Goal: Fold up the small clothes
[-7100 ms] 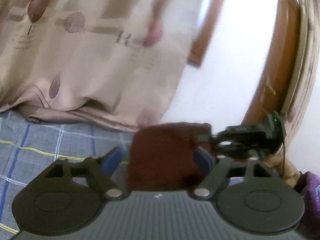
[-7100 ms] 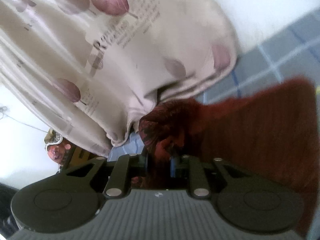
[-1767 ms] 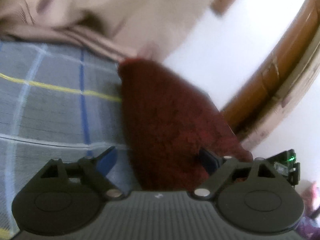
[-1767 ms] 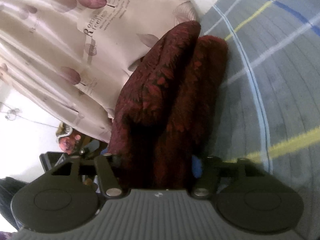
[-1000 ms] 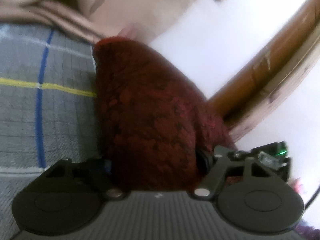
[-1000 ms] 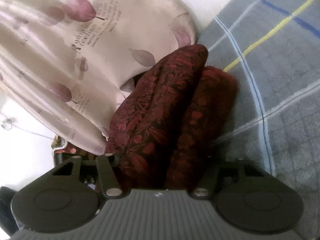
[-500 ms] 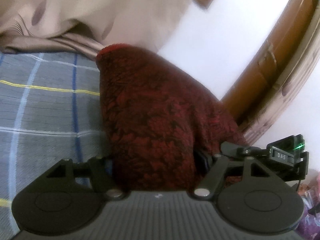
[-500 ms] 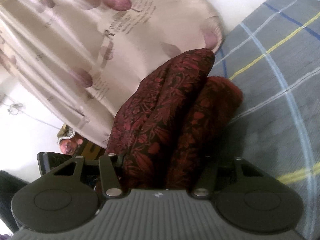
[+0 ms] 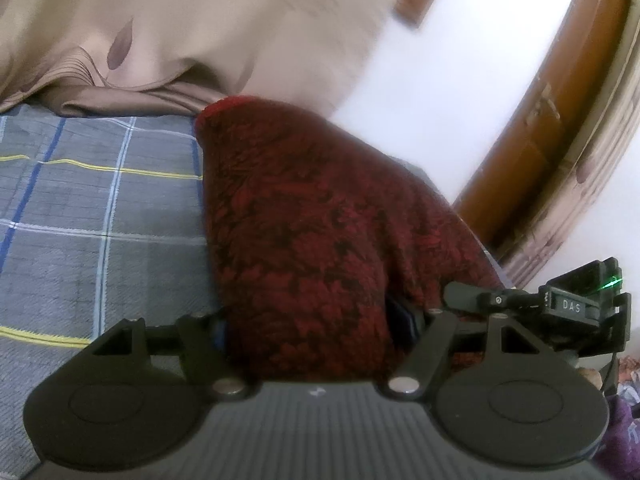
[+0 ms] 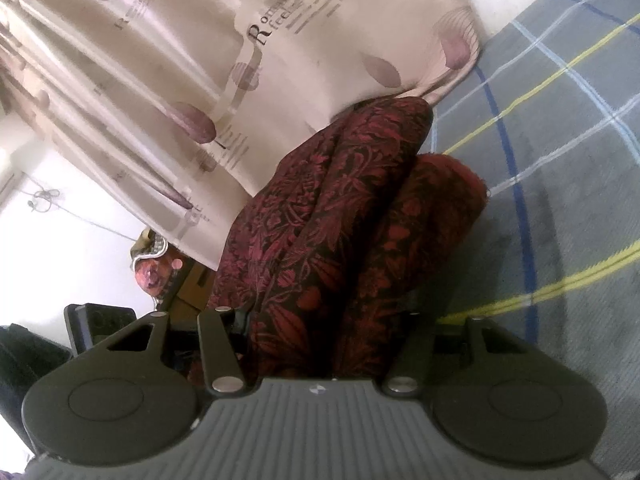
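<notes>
Left gripper [image 9: 316,320] and right gripper [image 10: 328,344] are both clamping the folded red garment [image 9: 320,216], holding it at the bed's [image 9: 100,208] curtain-side edge; setting down is remaining.

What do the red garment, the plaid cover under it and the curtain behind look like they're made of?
Garment: thick woven or knit cloth, matte, dark red leaf pattern on black, holds bulky folds; fuzzy at the edge.
Cover: flat-woven, likely cotton, matte grey with blue, white and yellow lines; fine weave texture shows.
Curtain: thin, smooth, probably synthetic satin; soft sheen, long pleats, printed leaves and lettering.
</notes>
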A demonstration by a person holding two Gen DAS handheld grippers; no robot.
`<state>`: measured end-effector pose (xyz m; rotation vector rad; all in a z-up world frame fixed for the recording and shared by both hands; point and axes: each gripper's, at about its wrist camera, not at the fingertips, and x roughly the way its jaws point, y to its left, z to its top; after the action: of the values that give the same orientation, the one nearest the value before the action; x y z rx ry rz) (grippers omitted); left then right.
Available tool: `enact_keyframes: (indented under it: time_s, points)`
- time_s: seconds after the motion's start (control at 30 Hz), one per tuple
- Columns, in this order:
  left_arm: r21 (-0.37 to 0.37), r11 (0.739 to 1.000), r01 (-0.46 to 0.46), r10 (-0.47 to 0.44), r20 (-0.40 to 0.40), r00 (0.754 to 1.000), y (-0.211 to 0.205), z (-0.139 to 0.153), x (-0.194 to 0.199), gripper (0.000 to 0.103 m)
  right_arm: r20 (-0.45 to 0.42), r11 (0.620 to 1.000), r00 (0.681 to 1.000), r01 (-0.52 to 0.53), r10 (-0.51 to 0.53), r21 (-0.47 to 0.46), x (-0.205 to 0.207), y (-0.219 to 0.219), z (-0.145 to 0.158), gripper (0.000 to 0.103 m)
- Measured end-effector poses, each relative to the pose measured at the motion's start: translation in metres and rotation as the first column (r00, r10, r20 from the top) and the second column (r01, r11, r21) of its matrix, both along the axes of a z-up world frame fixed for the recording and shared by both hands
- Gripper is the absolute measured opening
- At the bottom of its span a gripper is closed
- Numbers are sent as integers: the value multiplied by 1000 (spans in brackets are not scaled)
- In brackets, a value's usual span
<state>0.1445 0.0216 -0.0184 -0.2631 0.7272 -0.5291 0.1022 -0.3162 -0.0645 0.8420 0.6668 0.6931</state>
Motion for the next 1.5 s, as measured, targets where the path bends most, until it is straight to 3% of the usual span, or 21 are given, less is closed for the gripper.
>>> enact_keyframes:
  time_s: [0.77, 1.5]
  points:
    - [-15, 1000, 2, -2, -7, 1000, 5, -5, -1, 73, -2, 999, 1000, -17, 17, -40, -18, 24, 8, 56]
    - [-26, 999, -30, 30, 12, 999, -1, 0, 6, 73, 17, 996, 998, -51, 52, -75, 5, 28, 18, 56]
